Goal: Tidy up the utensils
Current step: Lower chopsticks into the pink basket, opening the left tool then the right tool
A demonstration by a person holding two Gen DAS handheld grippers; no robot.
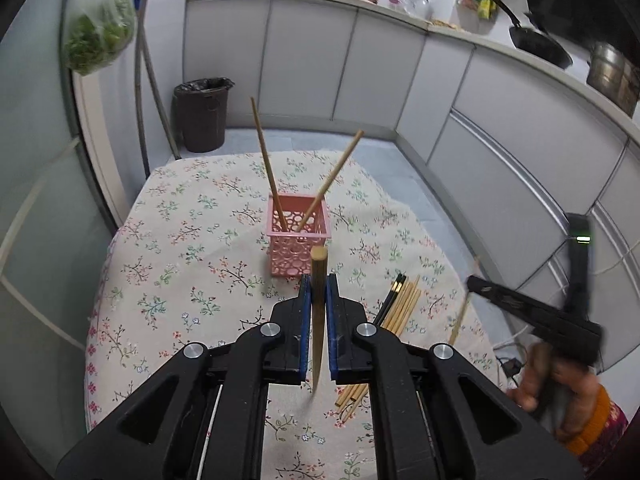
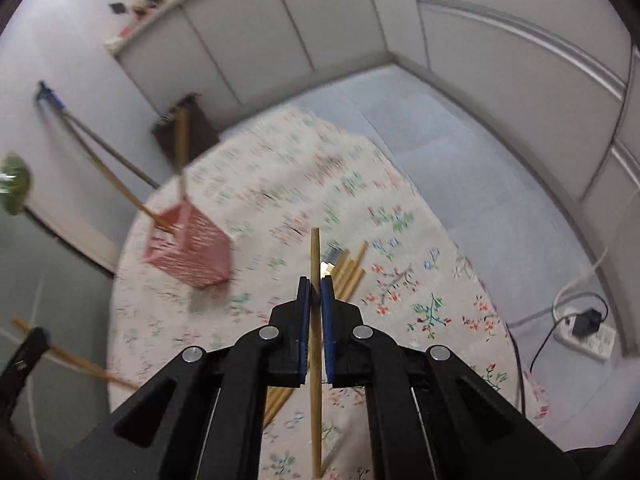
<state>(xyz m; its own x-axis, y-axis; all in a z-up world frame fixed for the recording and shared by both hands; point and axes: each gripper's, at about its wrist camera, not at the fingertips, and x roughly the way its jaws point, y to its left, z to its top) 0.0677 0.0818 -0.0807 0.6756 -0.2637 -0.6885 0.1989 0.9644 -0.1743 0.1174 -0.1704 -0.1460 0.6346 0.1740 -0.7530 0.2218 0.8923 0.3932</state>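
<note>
A pink perforated holder [image 1: 298,240] stands mid-table with two wooden chopsticks [image 1: 267,164] leaning in it; it also shows blurred in the right wrist view [image 2: 188,248]. My left gripper [image 1: 319,280] is shut on a brown chopstick [image 1: 319,304], held just in front of the holder. My right gripper [image 2: 315,282] is shut on a light wooden chopstick [image 2: 315,320], above a pile of chopsticks [image 2: 348,270] lying on the cloth. That pile [image 1: 400,306] lies right of my left gripper. The right gripper [image 1: 472,282] shows at the right of the left wrist view.
The round table has a floral cloth [image 1: 192,240]. A dark bin [image 1: 202,114] and poles stand beyond it. Grey cabinets [image 1: 520,140] curve along the right. A power strip [image 2: 588,334] and cable lie on the floor to the right.
</note>
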